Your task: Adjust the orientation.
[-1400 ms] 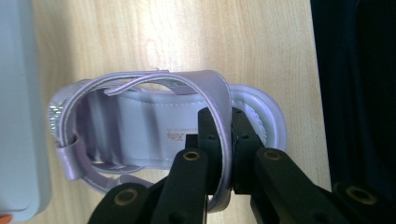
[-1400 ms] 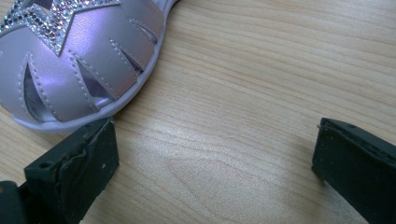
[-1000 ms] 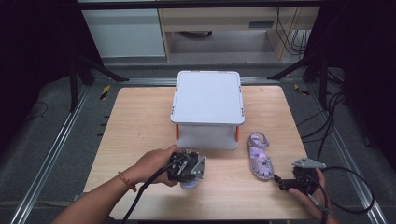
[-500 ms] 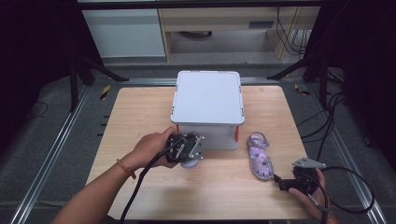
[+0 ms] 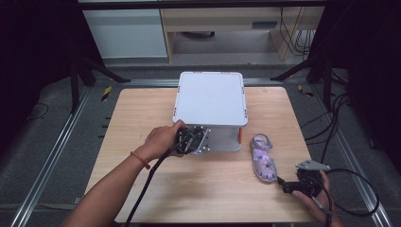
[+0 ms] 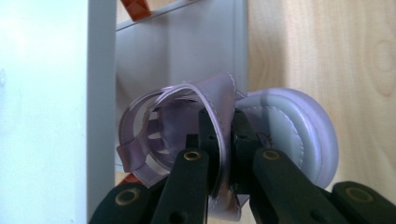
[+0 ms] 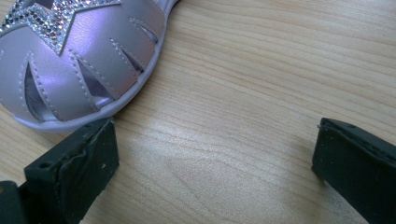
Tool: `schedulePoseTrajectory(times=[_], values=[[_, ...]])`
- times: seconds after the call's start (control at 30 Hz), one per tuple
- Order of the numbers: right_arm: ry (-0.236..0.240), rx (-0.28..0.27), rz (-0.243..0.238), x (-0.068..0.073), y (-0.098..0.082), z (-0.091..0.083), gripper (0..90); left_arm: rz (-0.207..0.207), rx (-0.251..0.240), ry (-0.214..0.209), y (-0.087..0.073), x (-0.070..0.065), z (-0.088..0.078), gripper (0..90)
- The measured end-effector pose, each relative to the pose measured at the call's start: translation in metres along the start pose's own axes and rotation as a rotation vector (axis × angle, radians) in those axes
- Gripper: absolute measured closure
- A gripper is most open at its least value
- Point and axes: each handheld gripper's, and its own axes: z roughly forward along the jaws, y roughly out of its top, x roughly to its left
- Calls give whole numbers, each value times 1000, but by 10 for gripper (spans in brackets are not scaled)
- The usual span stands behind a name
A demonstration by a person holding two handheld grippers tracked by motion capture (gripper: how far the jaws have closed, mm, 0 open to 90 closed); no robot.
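A lilac sandal point(image 6: 285, 130) hangs from my left gripper point(image 6: 223, 135), whose black jaws are shut on its ankle strap point(image 6: 219, 93). In the high view the left gripper point(image 5: 194, 140) is at the front left corner of the white two-level rack point(image 5: 210, 97), level with its lower opening. The grey inside of the rack point(image 6: 177, 60) lies just behind the shoe. The matching sandal point(image 5: 263, 158) lies flat on the table to the right of the rack. Beside its toe point(image 7: 79, 60) my right gripper point(image 7: 215, 154) rests open on the wood, at the front right point(image 5: 286, 185), with nothing between its jaws.
The wooden table point(image 5: 142, 109) has bare wood left of the rack and along the front edge. Cables point(image 5: 350, 189) trail off the right side from the right gripper. Metal rails point(image 5: 56, 142) run along both sides of the table.
My left hand has carried the held sandal away from the front of the table up to the rack's front left corner. The right gripper and the second sandal have stayed put.
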Motion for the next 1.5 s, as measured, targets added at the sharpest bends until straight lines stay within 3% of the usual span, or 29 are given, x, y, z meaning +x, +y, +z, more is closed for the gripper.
schedulePoseTrajectory(times=[0.2,0.33,0.5,0.57,0.83,0.9,1.07,1.1,1.2,1.23,1.27,1.4,1.43,1.47,1.5], values=[[0,0,0,0,0,0,6,-4,3,64,-6,5,11,861],[0,0,-1,0,0,0,7,15,21,144,-10,6,22,862],[1,0,-1,0,0,0,7,29,20,166,-11,7,26,862],[1,0,-1,0,0,0,7,16,3,165,-11,6,28,862],[1,-1,0,0,0,0,7,43,-2,188,-17,-11,53,861],[0,-1,0,0,0,0,7,47,-10,214,-21,-17,61,861],[0,0,2,1,0,0,7,33,-36,174,-24,-27,70,855],[-1,-1,-1,1,-1,-1,7,-3,-51,142,-27,-29,73,839],[-1,-1,-1,1,-1,-1,7,-32,-75,118,-31,-30,73,807],[-1,-1,-1,1,-1,-1,7,-61,-86,107,-33,-30,74,785],[-1,-1,-1,0,-1,-1,7,-84,-99,91,-36,-29,74,696],[-1,-1,-1,1,-1,-1,7,-121,-109,71,-41,-31,74,655],[-1,-1,-1,1,-1,-1,7,-136,-119,66,-43,-31,72,600],[-1,-1,-1,1,-1,-1,7,-179,-139,70,-45,-29,69,537],[-1,-1,-1,1,-1,-1,7,-179,-139,70,-45,-29,69,479]])
